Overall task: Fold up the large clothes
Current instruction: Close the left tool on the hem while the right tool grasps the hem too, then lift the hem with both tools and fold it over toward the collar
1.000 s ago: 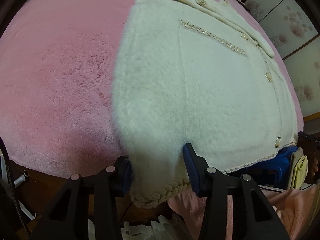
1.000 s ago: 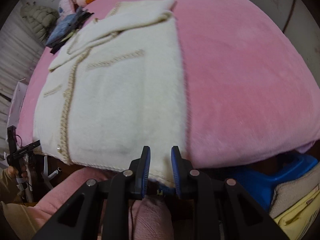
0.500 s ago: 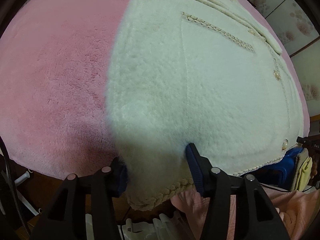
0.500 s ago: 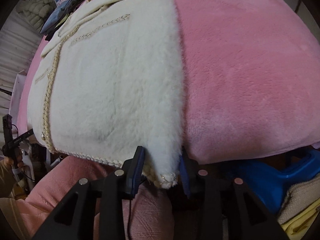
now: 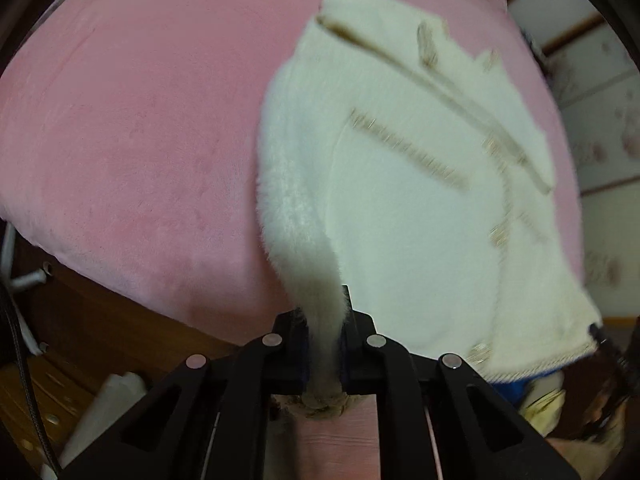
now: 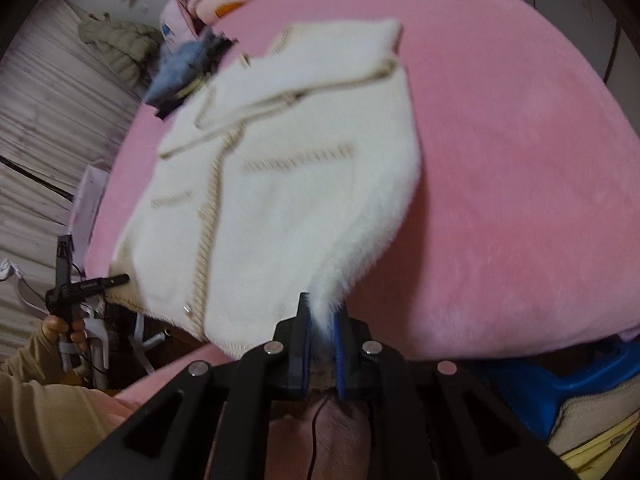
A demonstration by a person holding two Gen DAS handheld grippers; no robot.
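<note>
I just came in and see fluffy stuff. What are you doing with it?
A person is folding a fluffy white cardigan on a pink blanket. The left tongs and right tongs have just closed, each pinching a bottom corner of the cardigan. The near end is lifted off the blanket; the collar end lies flat.

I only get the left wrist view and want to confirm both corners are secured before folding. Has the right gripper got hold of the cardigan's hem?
Observer: Yes, the right gripper has just closed on the cream cardigan's corner.
Operator: What lies beyond the collar?
Observer: A blue-grey garment, on the pink blanket.
Operator: Anything on the floor by the right gripper?
Observer: A blue plastic item.
</note>
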